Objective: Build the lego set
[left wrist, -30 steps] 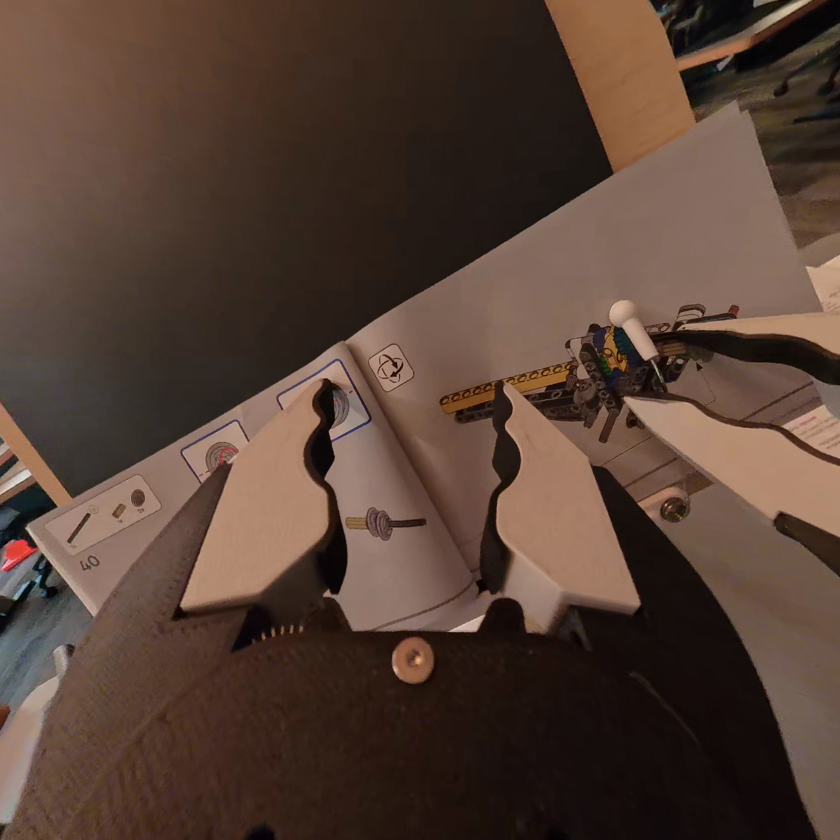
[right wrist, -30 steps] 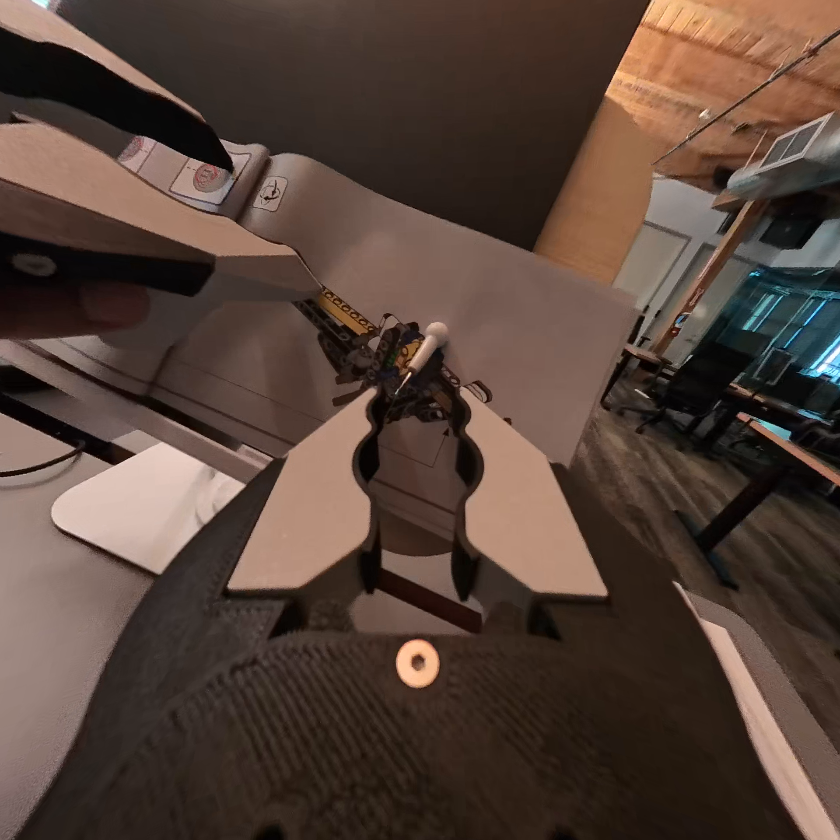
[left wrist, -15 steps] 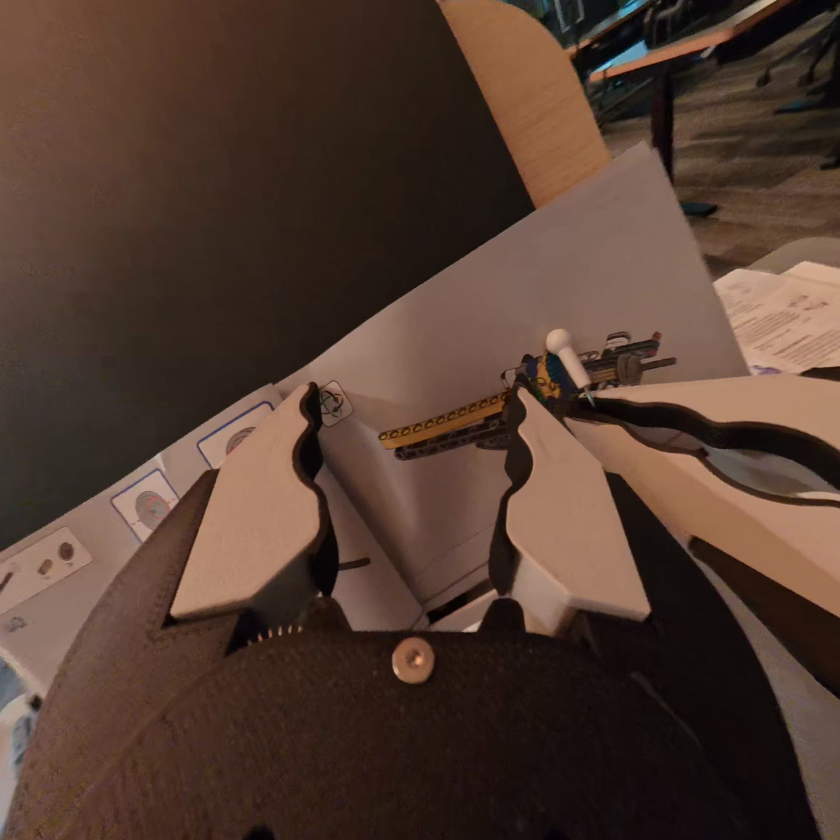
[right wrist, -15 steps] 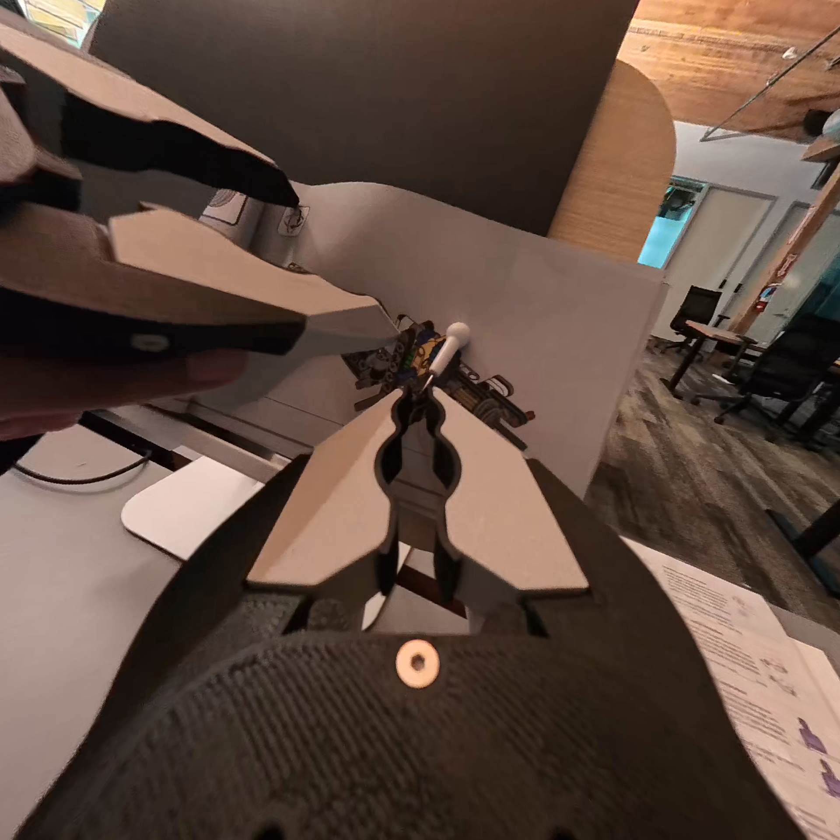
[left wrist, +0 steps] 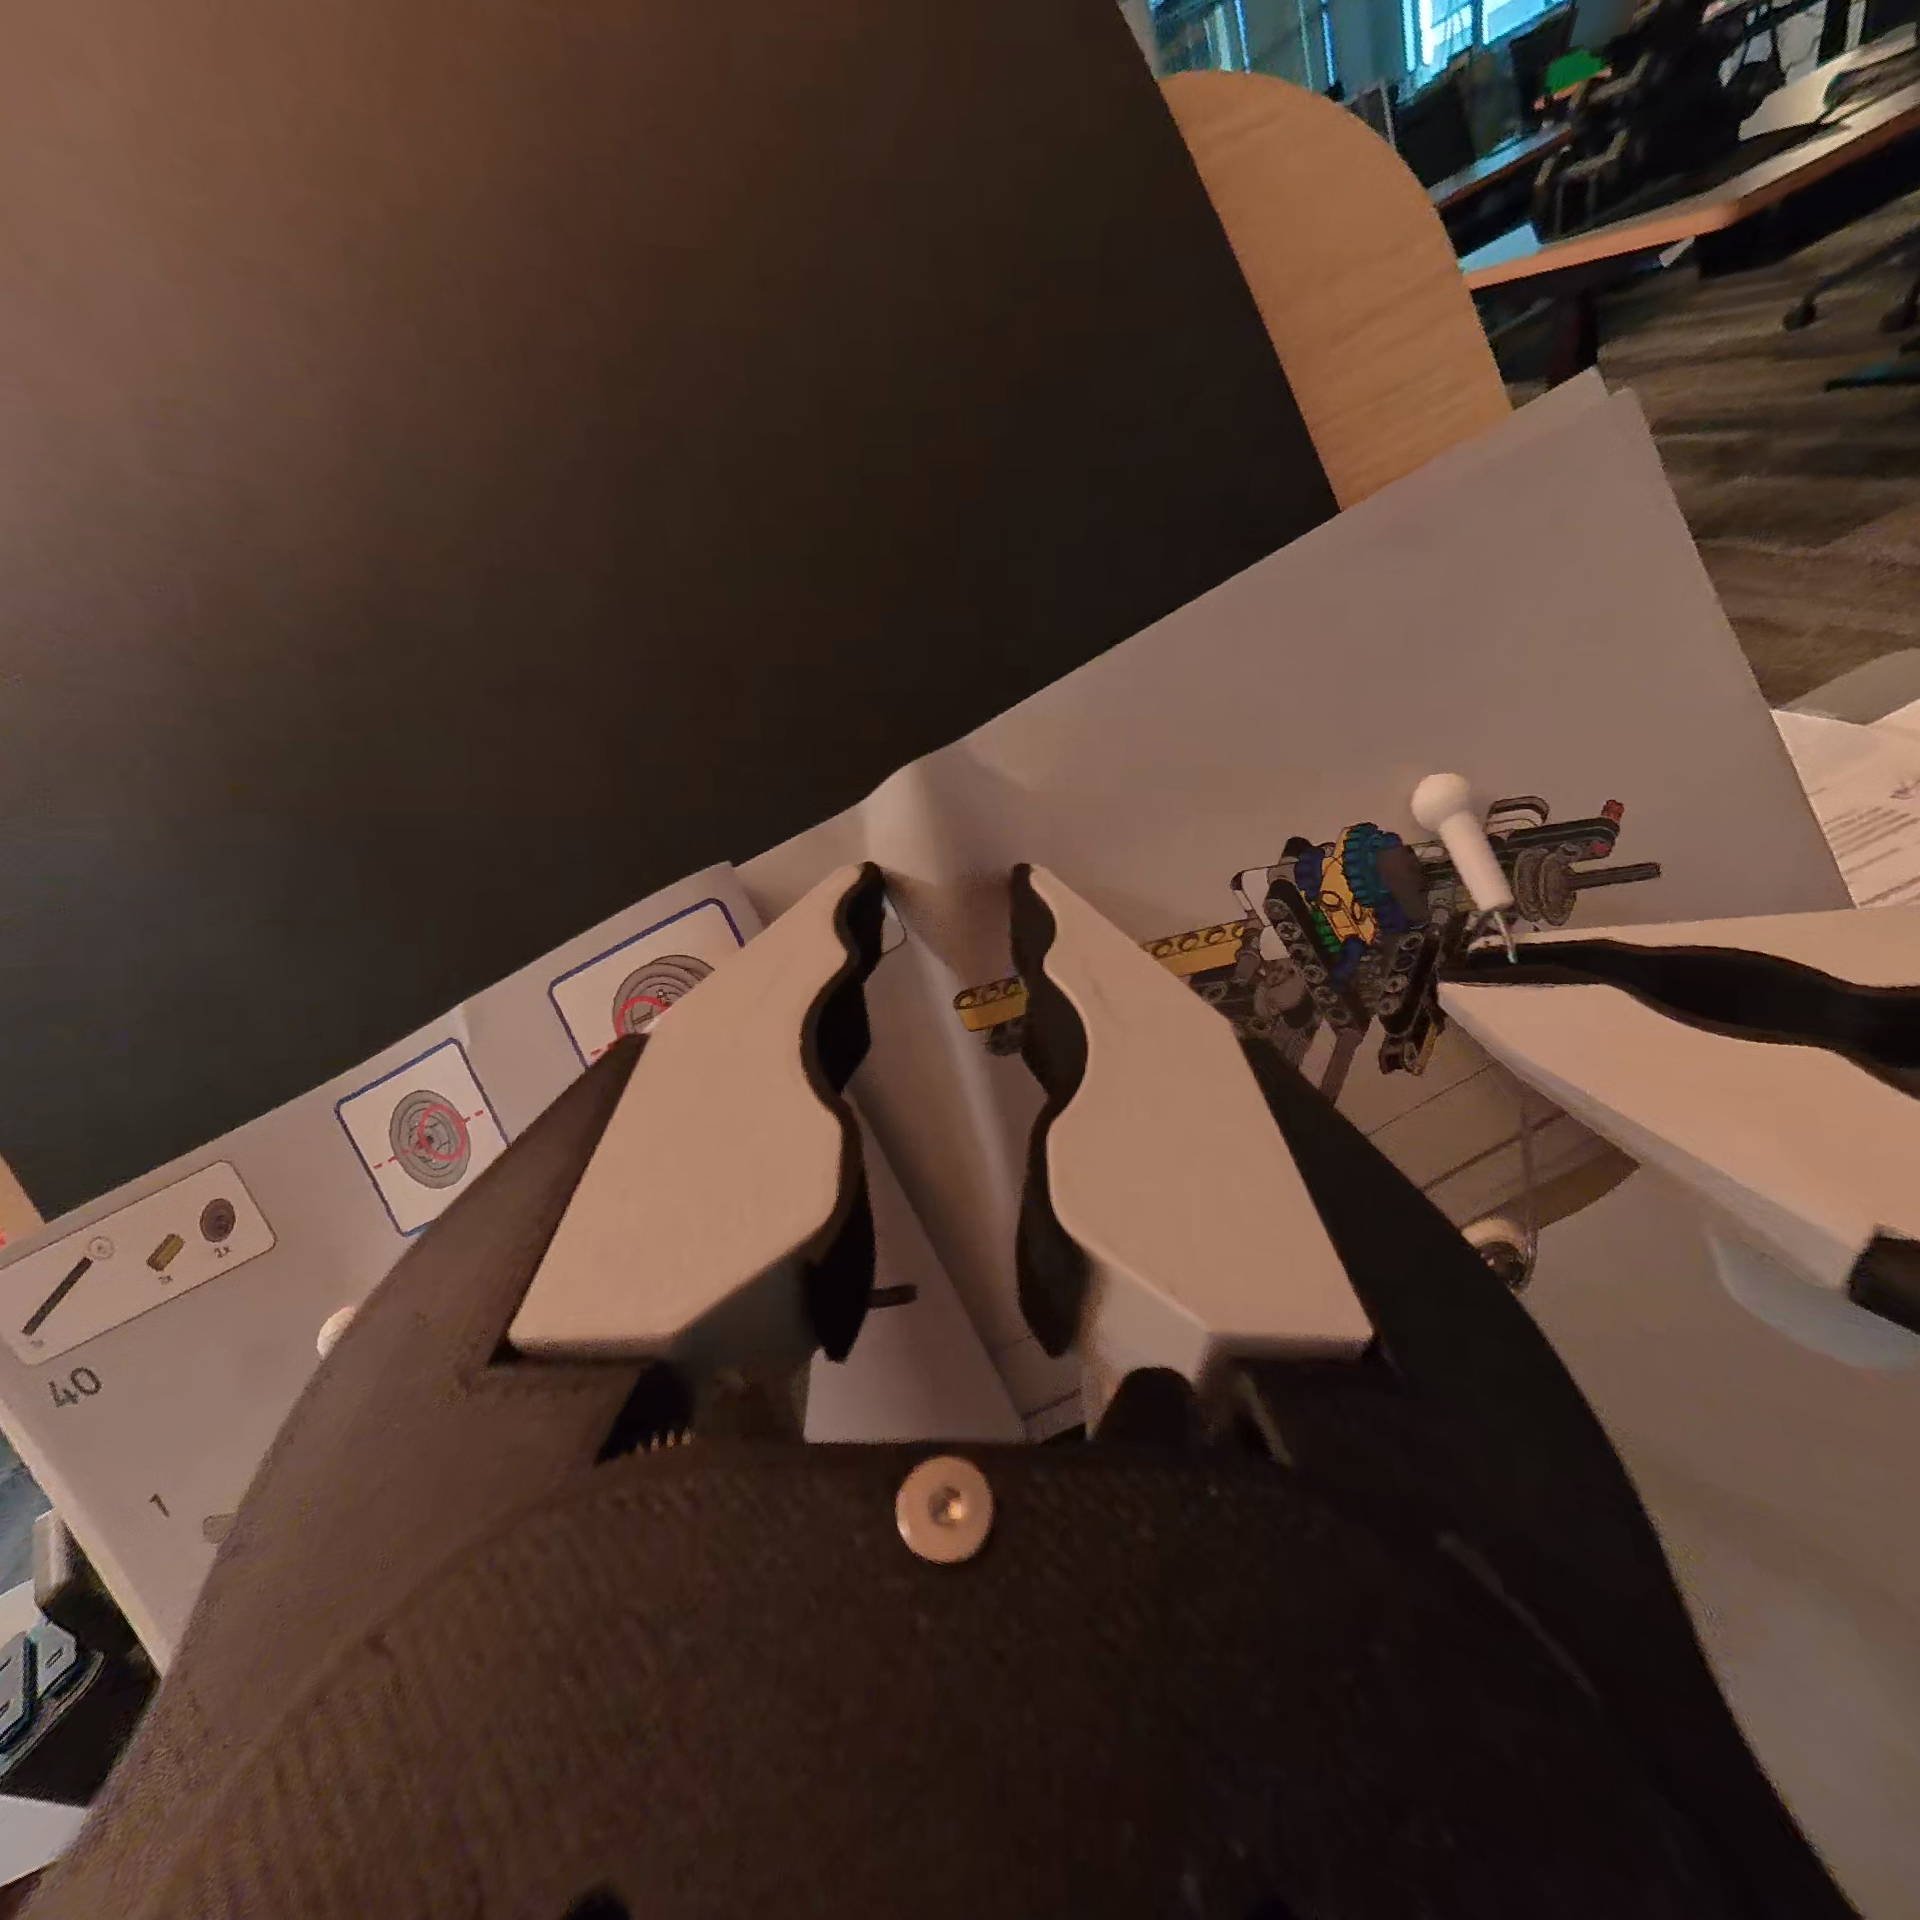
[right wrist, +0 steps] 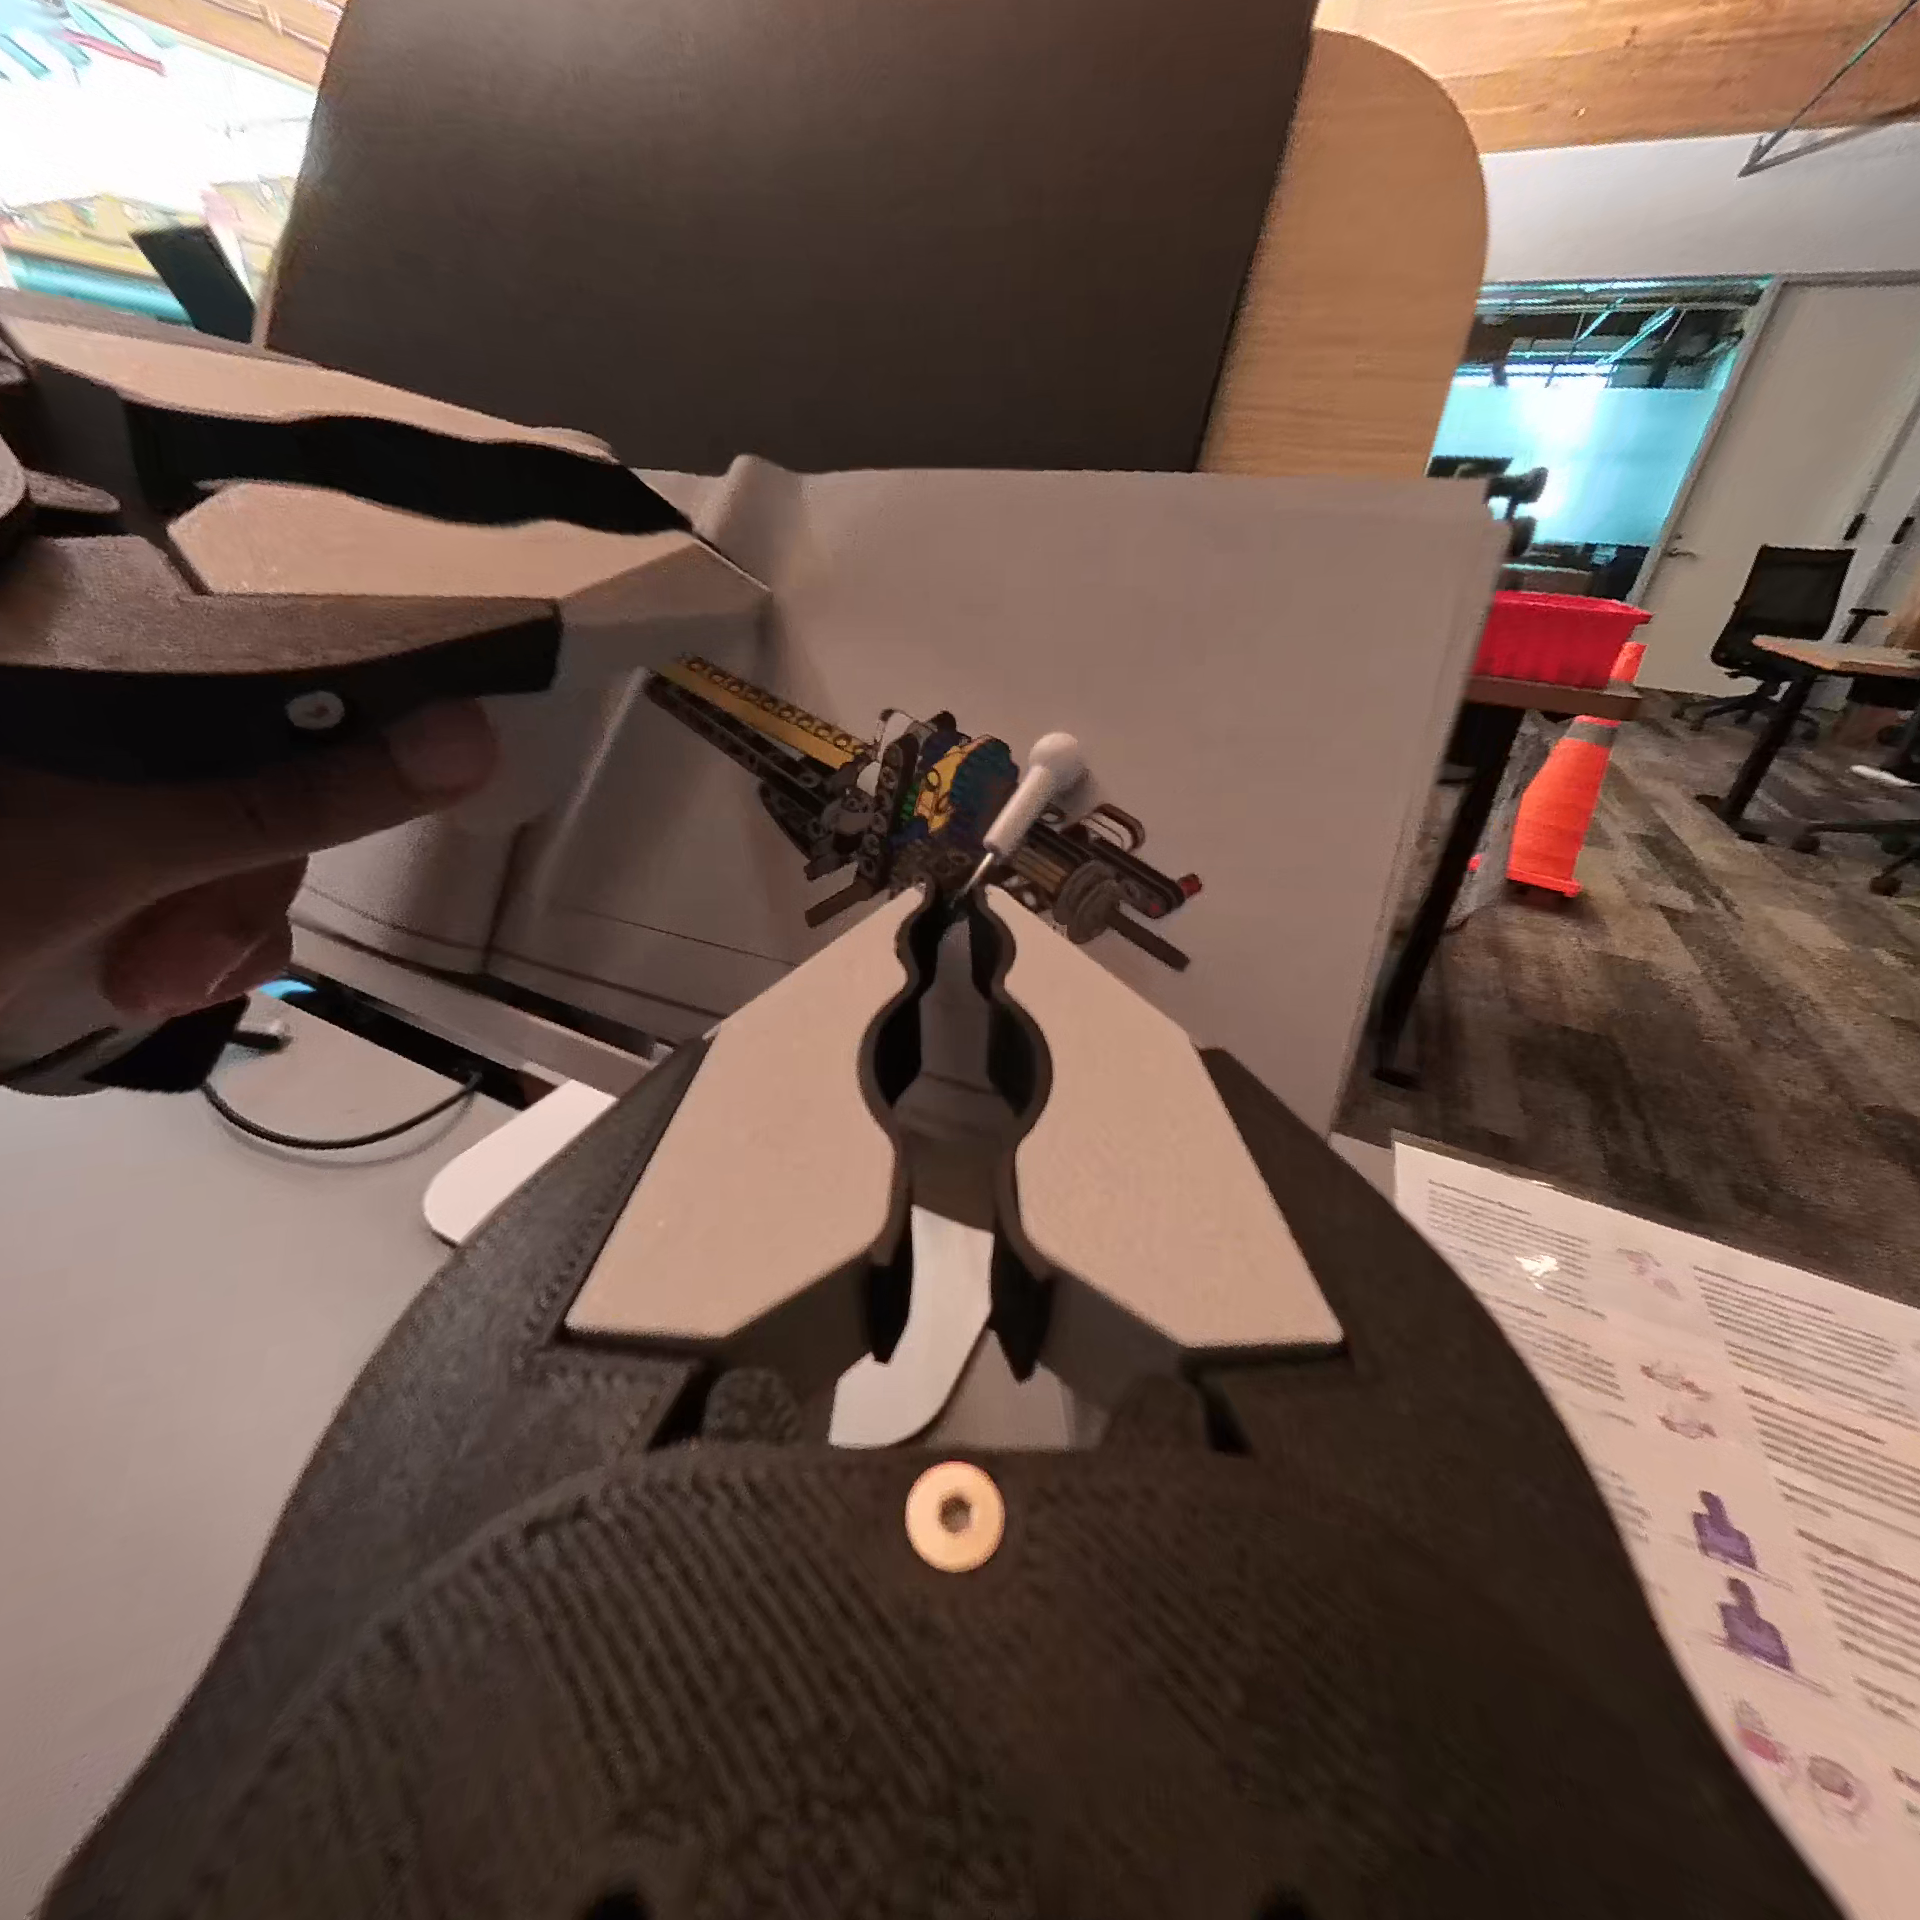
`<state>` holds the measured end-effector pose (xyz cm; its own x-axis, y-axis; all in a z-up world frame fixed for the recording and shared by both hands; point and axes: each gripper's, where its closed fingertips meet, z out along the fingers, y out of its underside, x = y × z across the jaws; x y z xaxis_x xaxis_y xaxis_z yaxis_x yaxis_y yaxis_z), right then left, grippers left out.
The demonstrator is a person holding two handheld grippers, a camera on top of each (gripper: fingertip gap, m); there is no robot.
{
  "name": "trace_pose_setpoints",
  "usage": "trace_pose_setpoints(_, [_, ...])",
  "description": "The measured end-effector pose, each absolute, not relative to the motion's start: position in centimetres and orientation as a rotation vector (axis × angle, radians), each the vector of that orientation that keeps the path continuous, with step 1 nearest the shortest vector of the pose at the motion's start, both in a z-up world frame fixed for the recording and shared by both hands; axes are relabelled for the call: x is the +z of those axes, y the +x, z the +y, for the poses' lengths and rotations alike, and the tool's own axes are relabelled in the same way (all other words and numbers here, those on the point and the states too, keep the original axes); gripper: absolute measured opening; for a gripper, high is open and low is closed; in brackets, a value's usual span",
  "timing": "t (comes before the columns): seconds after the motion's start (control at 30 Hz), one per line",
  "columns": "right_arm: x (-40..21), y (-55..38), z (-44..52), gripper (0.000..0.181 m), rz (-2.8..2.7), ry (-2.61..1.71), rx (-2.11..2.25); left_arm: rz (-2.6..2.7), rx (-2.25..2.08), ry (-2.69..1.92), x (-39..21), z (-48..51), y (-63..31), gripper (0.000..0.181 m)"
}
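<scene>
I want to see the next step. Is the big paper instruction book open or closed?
Open. The grey paper instruction book stands with two pages spread either side of a middle fold, just beyond the left gripper.

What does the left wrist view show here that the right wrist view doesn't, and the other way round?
Only the left wrist view shows the booklet's left page with its boxed part diagrams and the left gripper open over the fold. Only the right wrist view shows the orange cone, the red bin, a hand holding the left gripper, and a printed sheet in full. Both show the open instruction booklet, the white-headed pin and the right gripper nearly closed at its tip.
</scene>
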<state>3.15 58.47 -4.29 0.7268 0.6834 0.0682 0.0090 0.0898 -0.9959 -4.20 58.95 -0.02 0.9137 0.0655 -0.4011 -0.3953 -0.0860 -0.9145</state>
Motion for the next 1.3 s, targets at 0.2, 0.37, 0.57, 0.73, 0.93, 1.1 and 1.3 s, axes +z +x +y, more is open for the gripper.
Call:
trace_pose_setpoints(0.2, [-4.4, 3.9, 58.6, 0.003, -0.489, -1.386, 0.665, 0.259, 0.411, -1.596, 0.3, 58.9, -4.4, 0.004])
trace_pose_setpoints(0.37, [-5.1, 5.2, 58.6, 0.005, -0.338, -1.344, 0.661, 0.272, 0.391, -1.591, 0.5, 58.6, -4.3, 0.0])
trace_pose_setpoints(0.57, [-5.2, 5.4, 58.7, 0.005, -0.333, -1.335, 0.68, 0.28, 0.205, -1.548, 1.1, 57.5, -4.2, 0.0])
trace_pose_setpoints(0.73, [-5.3, 5.5, 58.7, 0.005, -0.293, -1.325, 0.722, 0.214, -0.044, -1.531, 1.8, 56.2, -5.2, 0.0])
trace_pose_setpoints(0.93, [-5.4, 5.7, 58.7, 0.005, -0.249, -1.306, 0.774, 0.083, -0.327, -1.481, 2.0, 54.9, -8.0, 0.0])
trace_pose_setpoints(1.1, [-5.4, 5.7, 58.7, 0.005, -0.251, -1.305, 0.793, 0.038, -0.437, -1.47, 1.7, 54.2, -9.4, 0.0])
trace_pose_setpoints(1.3, [-5.4, 5.7, 58.7, 0.005, -0.273, -1.308, 0.768, -0.042, -0.545, -1.302, 4.1, 52.3, -9.7, 0.0])
